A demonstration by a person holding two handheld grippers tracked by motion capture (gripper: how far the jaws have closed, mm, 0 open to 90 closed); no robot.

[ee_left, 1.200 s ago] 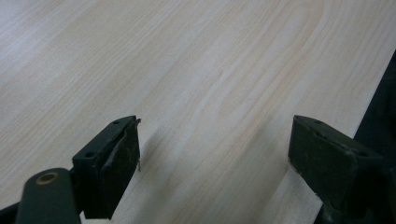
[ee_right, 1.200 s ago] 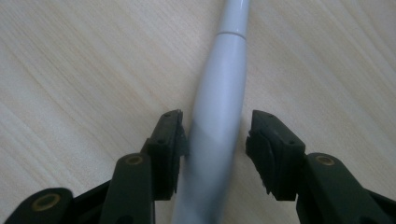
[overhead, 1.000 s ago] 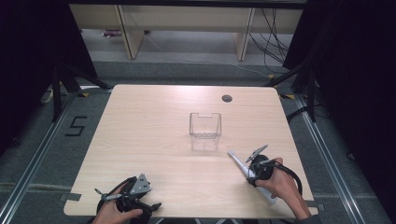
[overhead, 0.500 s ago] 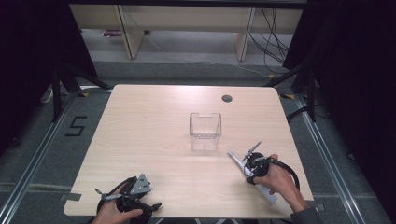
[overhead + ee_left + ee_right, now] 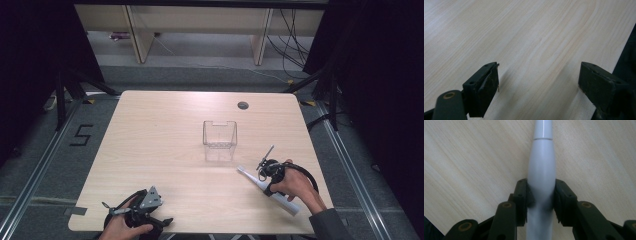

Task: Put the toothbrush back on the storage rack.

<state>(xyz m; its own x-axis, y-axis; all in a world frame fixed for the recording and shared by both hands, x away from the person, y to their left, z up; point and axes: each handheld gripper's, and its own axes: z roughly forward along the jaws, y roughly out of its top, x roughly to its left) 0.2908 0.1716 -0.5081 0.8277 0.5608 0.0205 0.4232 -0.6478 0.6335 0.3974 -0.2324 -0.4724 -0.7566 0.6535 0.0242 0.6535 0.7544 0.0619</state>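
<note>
Your right tongs [image 5: 541, 195] have just been closing, now clamped on the white tube [image 5: 542, 167], left tongs [image 5: 537, 85] apart over bare bench [image 5: 165, 145], clear box [image 5: 219, 140] near, dark room.

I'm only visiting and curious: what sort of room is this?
Probably a lab or recording station rather than a home: a bare wooden table framed by metal rails, loose cables on the floor behind, and a person working a hand-held gripper on it.

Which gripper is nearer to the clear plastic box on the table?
Right. The right gripper is just right of and below the clear plastic box, closed on a white pen-shaped tool; the left gripper sits by the near-left edge.
</note>
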